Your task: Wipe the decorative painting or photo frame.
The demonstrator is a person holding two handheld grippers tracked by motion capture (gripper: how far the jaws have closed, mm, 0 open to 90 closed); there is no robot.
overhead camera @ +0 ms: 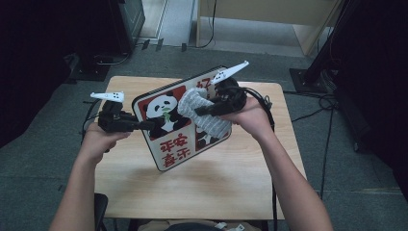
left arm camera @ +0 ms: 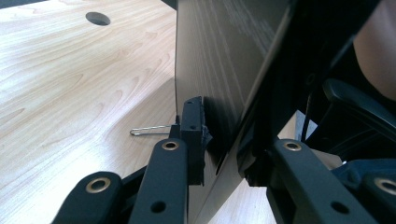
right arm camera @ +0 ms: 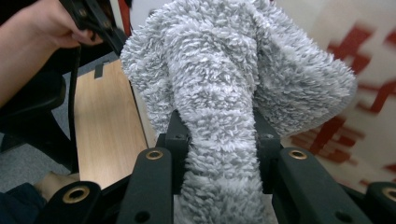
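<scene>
While a person's forearms reach in from the near edge of a light wooden table (overhead camera: pixel 144 183), the left gripper (overhead camera: pixel 144 125) clamps the left edge of a flat panda board (overhead camera: pixel 166 115), its jaws closed on the thin panel and holding it tilted up off the tabletop. Seen from the left gripper view, the board (left arm camera: pixel 219 60) stands on edge between the two black jaws, its plain back facing the camera, and a small metal clip (left arm camera: pixel 149 130) lies on the wood just beyond it. Red blocks and red characters flank the panda picture on the board's face. Farther right, the right gripper (overhead camera: pixel 202 109) grips a fluffy grey cloth (overhead camera: pixel 204 115) that lies against the board's face, near its upper right. From the right gripper view, the jaws are pinched on the narrow middle of the cloth (right arm camera: pixel 224 93), which billows out above them, with blurred red characters (right arm camera: pixel 355 93) on the board behind it. Dark stands and cables ring the grey floor (overhead camera: pixel 48 144) around the table.
</scene>
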